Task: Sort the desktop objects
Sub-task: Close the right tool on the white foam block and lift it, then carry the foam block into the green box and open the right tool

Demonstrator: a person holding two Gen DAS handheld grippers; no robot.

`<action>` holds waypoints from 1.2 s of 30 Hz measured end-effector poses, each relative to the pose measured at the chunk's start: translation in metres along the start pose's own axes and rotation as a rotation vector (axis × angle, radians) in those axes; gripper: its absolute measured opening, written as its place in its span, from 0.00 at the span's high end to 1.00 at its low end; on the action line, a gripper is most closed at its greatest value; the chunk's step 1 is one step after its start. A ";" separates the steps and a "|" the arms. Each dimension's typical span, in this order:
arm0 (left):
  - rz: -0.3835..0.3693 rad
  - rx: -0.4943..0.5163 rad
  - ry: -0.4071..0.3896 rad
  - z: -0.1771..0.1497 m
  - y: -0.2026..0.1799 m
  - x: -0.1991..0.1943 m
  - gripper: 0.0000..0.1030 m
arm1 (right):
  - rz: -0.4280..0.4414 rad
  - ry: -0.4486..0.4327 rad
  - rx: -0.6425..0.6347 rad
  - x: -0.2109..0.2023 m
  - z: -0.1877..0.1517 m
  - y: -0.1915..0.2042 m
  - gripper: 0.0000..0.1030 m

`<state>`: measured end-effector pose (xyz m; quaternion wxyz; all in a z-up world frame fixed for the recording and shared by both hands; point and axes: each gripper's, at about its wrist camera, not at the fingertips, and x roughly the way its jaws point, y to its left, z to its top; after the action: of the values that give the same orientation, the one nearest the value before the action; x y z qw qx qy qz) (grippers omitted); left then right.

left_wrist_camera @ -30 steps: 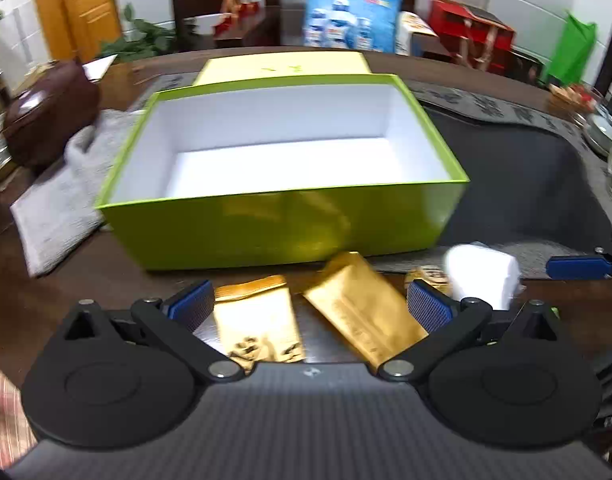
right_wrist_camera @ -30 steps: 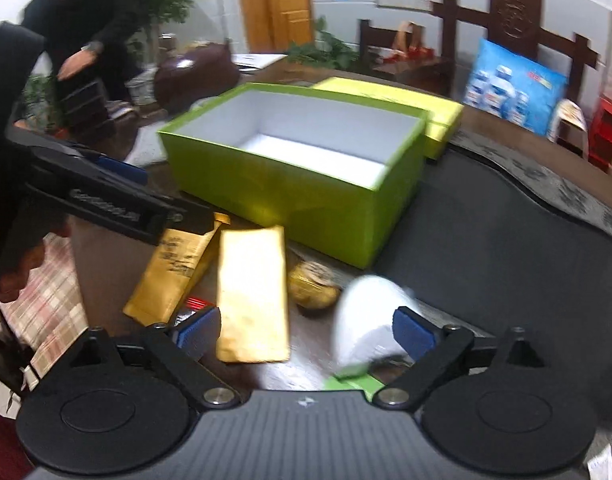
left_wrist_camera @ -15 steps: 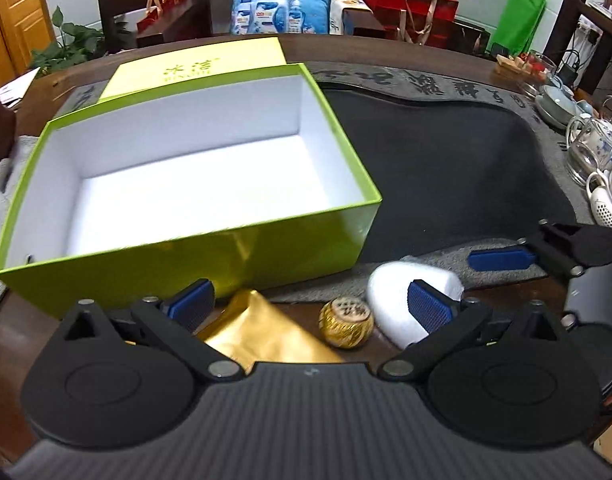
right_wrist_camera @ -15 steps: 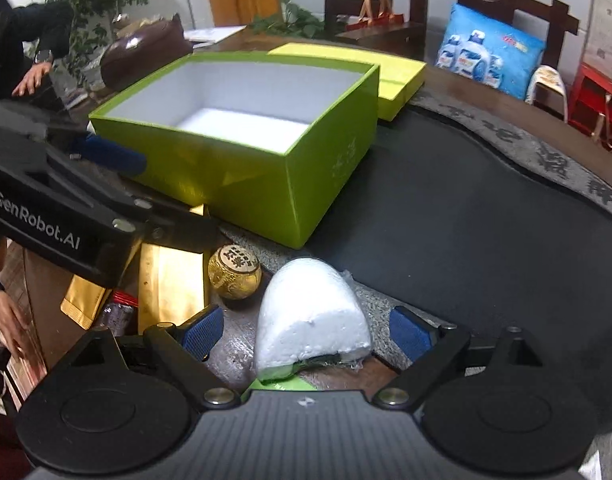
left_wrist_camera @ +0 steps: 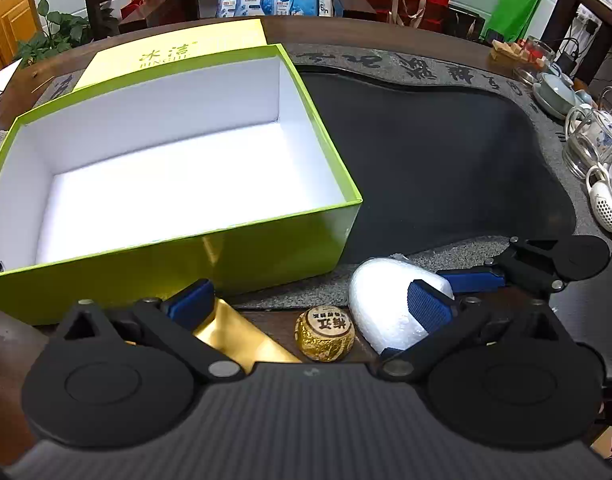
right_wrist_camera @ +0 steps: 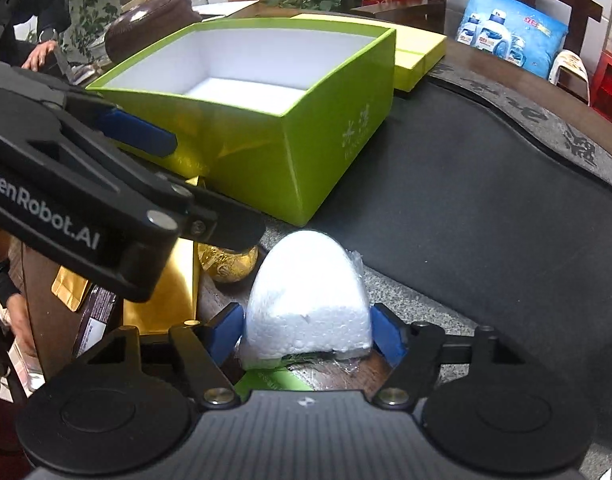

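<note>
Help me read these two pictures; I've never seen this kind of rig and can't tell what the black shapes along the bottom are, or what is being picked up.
Those black shapes are two hand-held grippers, one in each of a person's hands; there is no robot arm. Each picture comes from a camera on one gripper, looking along its blue-padded fingers. On the table stand an open green box with its lid behind it; in front lie a gold foil ball, gold packets and a white foam piece. The right gripper is closing its jaws around the foam, pads at its sides. The left gripper is open, hovering over the ball, holding nothing.
</note>
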<state>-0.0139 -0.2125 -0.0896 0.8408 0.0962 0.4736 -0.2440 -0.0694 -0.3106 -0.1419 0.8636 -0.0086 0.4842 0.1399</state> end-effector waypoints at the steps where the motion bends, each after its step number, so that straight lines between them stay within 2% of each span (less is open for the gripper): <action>1: -0.002 -0.001 0.001 0.001 -0.001 0.001 0.00 | 0.002 -0.005 0.007 -0.001 0.000 -0.001 0.31; 6: -0.050 -0.010 -0.002 0.004 -0.004 -0.001 0.00 | 0.037 -0.068 0.040 -0.020 -0.004 -0.005 0.32; 13: -0.115 -0.027 -0.026 0.015 0.002 -0.023 0.00 | 0.073 -0.159 0.015 -0.051 -0.002 0.006 0.32; 18: -0.119 -0.042 -0.085 0.032 0.021 -0.053 0.00 | 0.097 -0.210 -0.037 -0.072 0.021 0.017 0.32; 22: -0.111 -0.045 -0.132 0.051 0.043 -0.073 0.00 | 0.106 -0.243 -0.097 -0.078 0.054 0.029 0.32; 26: -0.065 -0.055 -0.162 0.071 0.073 -0.078 0.02 | 0.112 -0.257 -0.153 -0.070 0.095 0.041 0.32; 30: -0.038 -0.094 -0.150 0.090 0.110 -0.066 0.04 | 0.118 -0.243 -0.161 -0.045 0.134 0.046 0.32; 36: -0.006 -0.151 -0.092 0.106 0.159 -0.031 0.04 | 0.122 -0.156 -0.104 0.007 0.175 0.039 0.32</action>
<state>0.1322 -0.1072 -0.0180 0.8658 0.0198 0.4517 -0.2146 0.0702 -0.2449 -0.0503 0.8871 -0.0129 0.4071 0.2172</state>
